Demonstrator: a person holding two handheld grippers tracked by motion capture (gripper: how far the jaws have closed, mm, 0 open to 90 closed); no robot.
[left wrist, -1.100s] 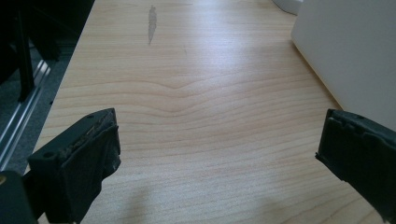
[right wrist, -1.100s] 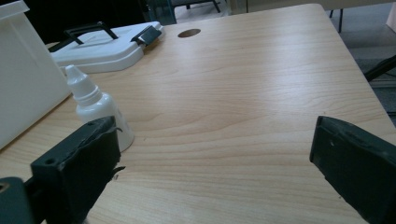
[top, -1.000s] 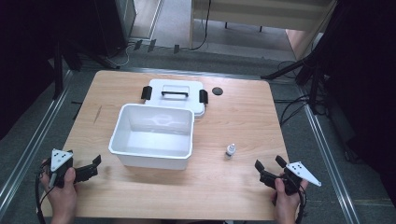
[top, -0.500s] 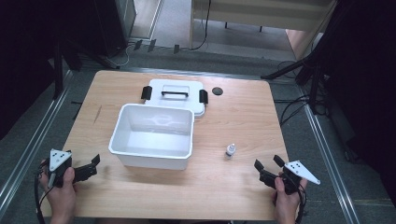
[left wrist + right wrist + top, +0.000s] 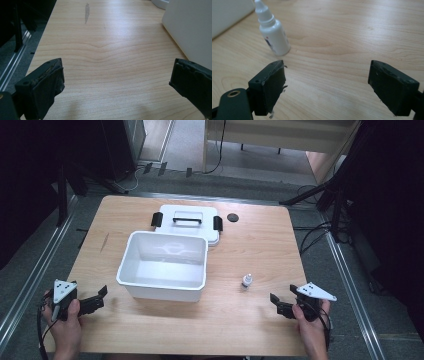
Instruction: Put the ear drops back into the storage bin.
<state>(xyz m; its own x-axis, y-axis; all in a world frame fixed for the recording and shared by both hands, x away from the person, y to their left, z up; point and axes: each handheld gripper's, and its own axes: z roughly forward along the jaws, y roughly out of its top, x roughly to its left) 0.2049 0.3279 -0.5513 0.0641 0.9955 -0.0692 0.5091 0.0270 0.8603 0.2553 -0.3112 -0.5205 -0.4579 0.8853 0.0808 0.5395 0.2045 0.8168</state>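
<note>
- Since the earlier frame almost nothing has shifted: both of my hands sit at the near edge of the table, and my right jaws have just been closing a little, with nothing between them.
- High view: my left gripper (image 5: 95, 301) rests at the near left corner of the table (image 5: 260, 250), jaws apart. My right gripper (image 5: 278, 304) is at the near right, jaws apart and empty. The small dropper bottle (image 5: 246, 280) stands upright between it and the white bin (image 5: 163, 266), near my right jaws but apart from them. The bin's lid (image 5: 187, 222) lies flat just behind it.
- Left gripper view: my jaws stand wide over bare wood, the bin wall (image 5: 192, 27) at the right.
- Right gripper view: my jaws are apart, gripping nothing; the bottle (image 5: 273, 32) stands ahead of the left jaw, not touching.
</note>
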